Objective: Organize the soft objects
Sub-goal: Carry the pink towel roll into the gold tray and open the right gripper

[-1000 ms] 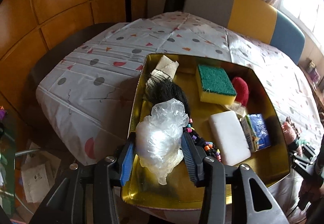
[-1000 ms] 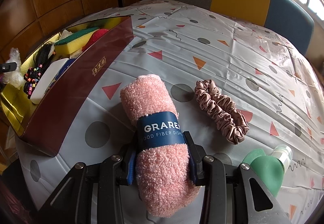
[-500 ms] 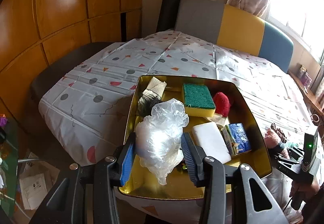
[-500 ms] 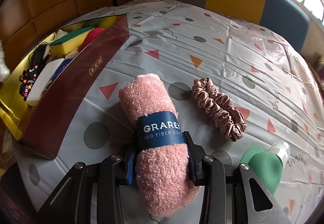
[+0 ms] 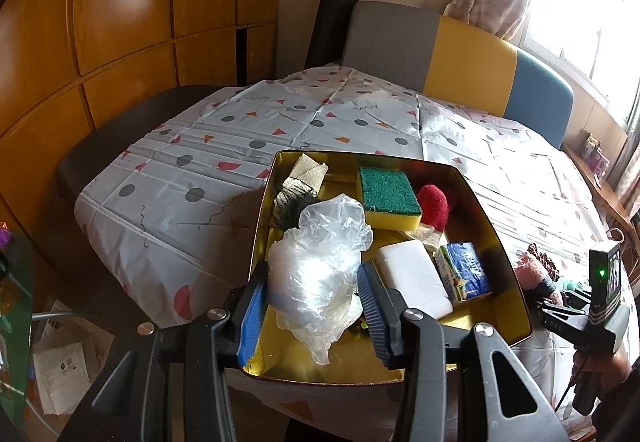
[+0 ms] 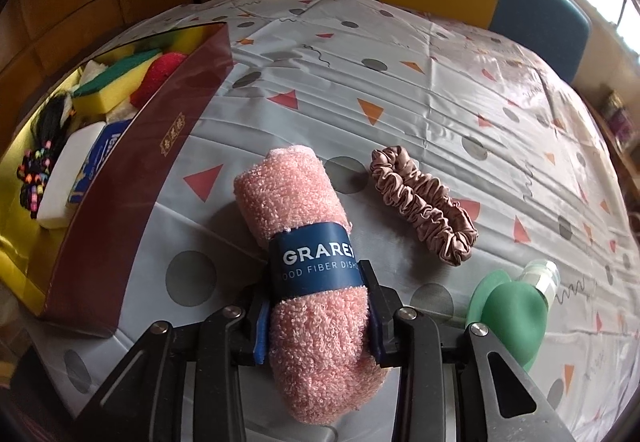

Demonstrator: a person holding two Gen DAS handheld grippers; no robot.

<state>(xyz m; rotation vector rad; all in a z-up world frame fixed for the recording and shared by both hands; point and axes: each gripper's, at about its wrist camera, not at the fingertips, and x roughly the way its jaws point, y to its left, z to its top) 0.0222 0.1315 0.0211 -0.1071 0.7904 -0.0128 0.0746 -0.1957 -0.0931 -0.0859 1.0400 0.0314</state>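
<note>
Left gripper (image 5: 312, 306): blue pads pressed against both sides of a crumpled clear plastic bag (image 5: 320, 270), held above the near-left corner of the gold tray (image 5: 504, 262).
Right gripper (image 6: 316, 314): jaws closing on the rolled pink dishcloth (image 6: 304, 242), pads against its sides just below the blue paper band (image 6: 314, 266); the band's lettering is cut off at both edges.
Dishcloth location: on the patterned tablecloth (image 6: 400, 82), just beside the tray's maroon outer wall (image 6: 140, 178).
Tray contents: green-and-yellow sponge (image 5: 388, 196) at 12 o'clock, red knitted item (image 5: 434, 204) to its right, white block (image 5: 416, 282) and blue packet (image 5: 466, 272) at 3 o'clock.
Obscured: dark stringy bundle (image 5: 294, 202) partly behind the bag; the tray's near-left floor is hidden by bag and fingers.
Scrunchie (image 6: 424, 198): 2 o'clock of the dishcloth, apart from it.
Green object (image 6: 512, 318): 3 o'clock, partly behind the right finger; identity unclear.
Person's hand (image 5: 600, 366): lower right edge, cut off.
</note>
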